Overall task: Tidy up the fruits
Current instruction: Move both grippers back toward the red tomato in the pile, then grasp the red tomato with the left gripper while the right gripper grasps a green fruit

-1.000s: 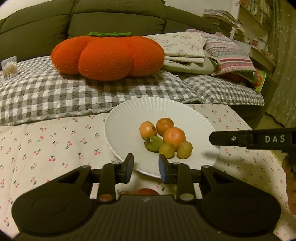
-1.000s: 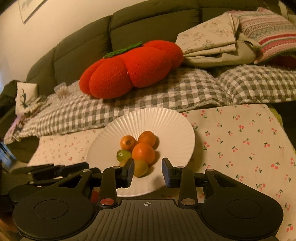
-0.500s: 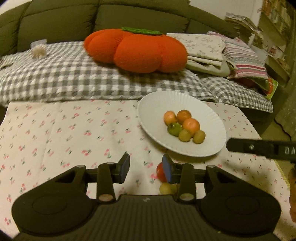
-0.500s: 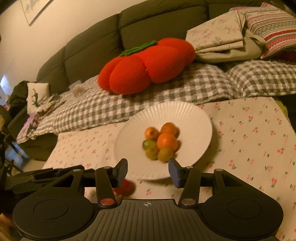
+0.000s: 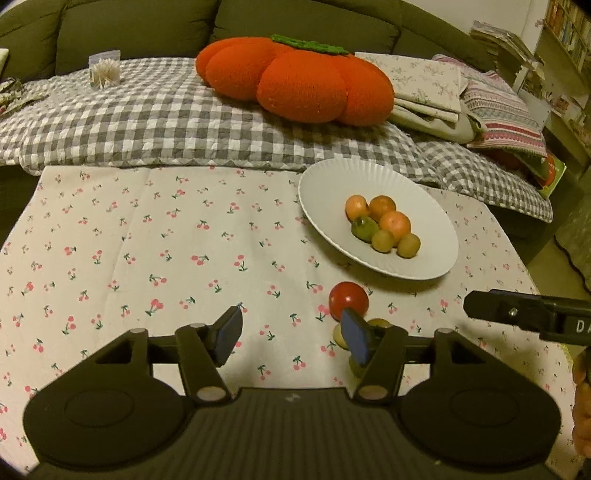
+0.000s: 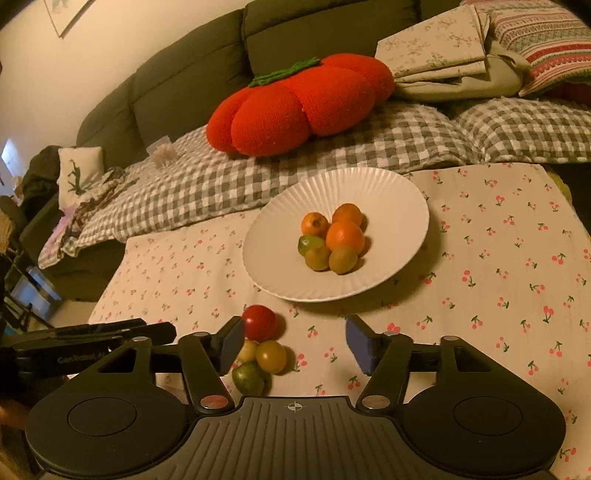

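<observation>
Between the blue pads of the left gripper (image 5: 291,341): only cherry-print tablecloth (image 5: 155,251), jaws spreading, nothing pinched. Just past its right finger: a red tomato (image 5: 348,300) on the cloth, with small yellow-green fruits half hidden behind that finger. Same story at the right gripper (image 6: 295,341): jaws spreading, bare cloth in the gap, nothing held. Beside its left pad in the right wrist view: the tomato (image 6: 259,322), touching a tight cluster of a pale yellow fruit (image 6: 248,350), a yellow-green plum (image 6: 271,356) and a greener fruit (image 6: 248,378) nearest the camera. Farther back: a white ribbed plate (image 6: 388,192) on the cloth, holding three small oranges (image 6: 345,237) and three greenish fruits (image 6: 342,259) bunched together at its middle. Beyond the table edge: a grey checked blanket (image 5: 147,118) over a dark green sofa (image 5: 140,33), a big orange-red pumpkin-shaped cushion (image 5: 295,79) on top, folded linens (image 5: 428,85) to its right
</observation>
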`<action>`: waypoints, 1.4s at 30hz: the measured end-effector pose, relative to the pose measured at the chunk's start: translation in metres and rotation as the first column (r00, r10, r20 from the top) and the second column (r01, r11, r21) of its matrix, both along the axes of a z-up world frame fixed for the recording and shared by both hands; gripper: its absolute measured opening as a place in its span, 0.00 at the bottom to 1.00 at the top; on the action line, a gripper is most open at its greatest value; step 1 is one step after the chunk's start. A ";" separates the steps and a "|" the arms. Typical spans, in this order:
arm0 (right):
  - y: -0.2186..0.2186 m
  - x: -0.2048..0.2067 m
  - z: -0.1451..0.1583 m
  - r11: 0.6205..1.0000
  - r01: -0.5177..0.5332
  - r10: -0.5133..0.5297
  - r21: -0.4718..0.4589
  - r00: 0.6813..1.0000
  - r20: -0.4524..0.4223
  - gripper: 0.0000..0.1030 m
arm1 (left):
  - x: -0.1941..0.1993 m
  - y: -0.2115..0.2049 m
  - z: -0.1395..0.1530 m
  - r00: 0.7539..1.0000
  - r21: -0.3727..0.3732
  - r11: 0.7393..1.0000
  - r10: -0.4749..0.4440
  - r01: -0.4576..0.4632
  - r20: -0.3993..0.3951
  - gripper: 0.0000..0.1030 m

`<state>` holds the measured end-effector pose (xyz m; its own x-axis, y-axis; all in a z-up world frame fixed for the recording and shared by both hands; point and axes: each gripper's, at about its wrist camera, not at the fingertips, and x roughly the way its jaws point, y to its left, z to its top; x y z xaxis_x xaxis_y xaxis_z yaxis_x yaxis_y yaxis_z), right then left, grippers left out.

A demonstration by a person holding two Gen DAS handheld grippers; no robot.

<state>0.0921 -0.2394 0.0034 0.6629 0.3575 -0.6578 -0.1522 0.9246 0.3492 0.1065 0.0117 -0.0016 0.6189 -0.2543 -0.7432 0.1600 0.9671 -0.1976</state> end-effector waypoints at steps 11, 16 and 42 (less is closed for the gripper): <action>0.027 -0.009 -0.013 0.993 -0.104 0.102 -0.061 0.994 -0.027 0.62 | 0.012 -0.003 -0.017 1.000 -0.087 0.996 -0.017 0.015 -0.023 0.64; 0.045 -0.015 -0.021 0.978 -0.179 0.177 -0.104 0.984 -0.032 0.62 | 0.027 -0.019 -0.022 0.999 -0.079 0.996 -0.049 0.049 -0.001 0.74; 0.073 -0.011 -0.051 0.954 -0.225 0.218 -0.198 0.974 -0.055 0.61 | 0.048 -0.042 -0.054 0.994 -0.145 0.983 -0.112 0.113 0.017 0.31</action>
